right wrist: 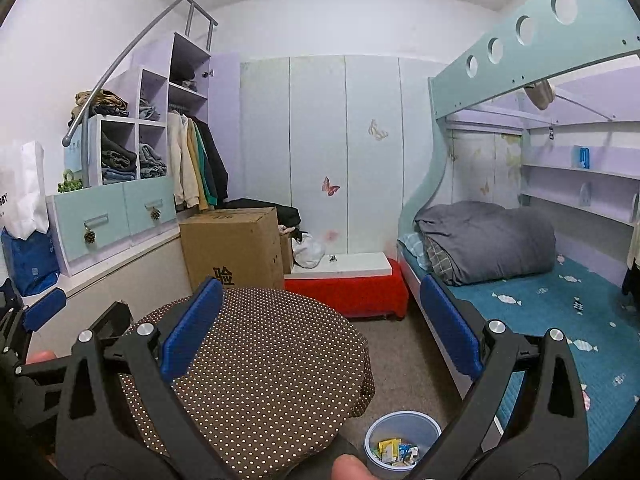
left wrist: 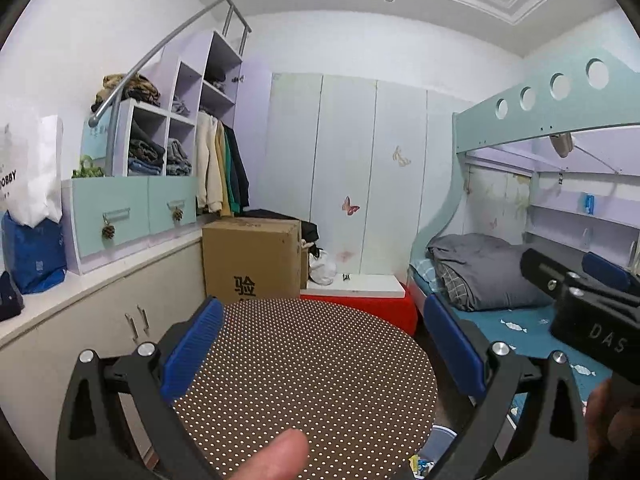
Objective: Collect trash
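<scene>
Brown dotted cloth covers the round table — I see its right edge falling to bare carpet, a narrow lane before the bed. The bin stands there, wrappers inside. My left gripper and right gripper both gape wide — holding nothing.

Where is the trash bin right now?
In the right wrist view, the trash bin stands on the floor at bottom centre, between the polka-dot round table and the lower bunk bed.
</scene>
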The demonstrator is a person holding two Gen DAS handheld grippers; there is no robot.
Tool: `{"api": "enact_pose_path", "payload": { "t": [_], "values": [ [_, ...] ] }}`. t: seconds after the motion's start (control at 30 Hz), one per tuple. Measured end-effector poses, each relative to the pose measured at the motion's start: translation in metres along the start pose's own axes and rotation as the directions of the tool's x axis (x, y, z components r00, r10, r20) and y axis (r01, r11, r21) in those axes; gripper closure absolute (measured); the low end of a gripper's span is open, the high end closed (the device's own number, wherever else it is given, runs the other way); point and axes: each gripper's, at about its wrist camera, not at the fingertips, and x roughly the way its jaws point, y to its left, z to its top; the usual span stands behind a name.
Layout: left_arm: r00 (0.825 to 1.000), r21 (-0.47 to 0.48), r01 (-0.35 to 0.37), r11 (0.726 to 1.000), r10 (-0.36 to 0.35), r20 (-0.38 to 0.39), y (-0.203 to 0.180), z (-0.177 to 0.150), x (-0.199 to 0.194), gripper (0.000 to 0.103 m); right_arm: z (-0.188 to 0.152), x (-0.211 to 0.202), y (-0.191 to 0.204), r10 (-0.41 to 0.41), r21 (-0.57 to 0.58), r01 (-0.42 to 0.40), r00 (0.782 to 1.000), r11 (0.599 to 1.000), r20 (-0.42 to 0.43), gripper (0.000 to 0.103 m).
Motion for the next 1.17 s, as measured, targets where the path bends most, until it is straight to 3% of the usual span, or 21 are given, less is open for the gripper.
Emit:
{"api": "enact_pose_path", "payload": {
  "t": [1.17],
  "values": [
    [0.999,-0.001,0.035,0.999,-0.035,-0.002,-0.0093,0.0008,-0.0031,0.005,-0.0059,-0.0021,0.0031,-0.015,0.012,0.015,1.000,1.000,-0.006,0.006]
  ]
}}
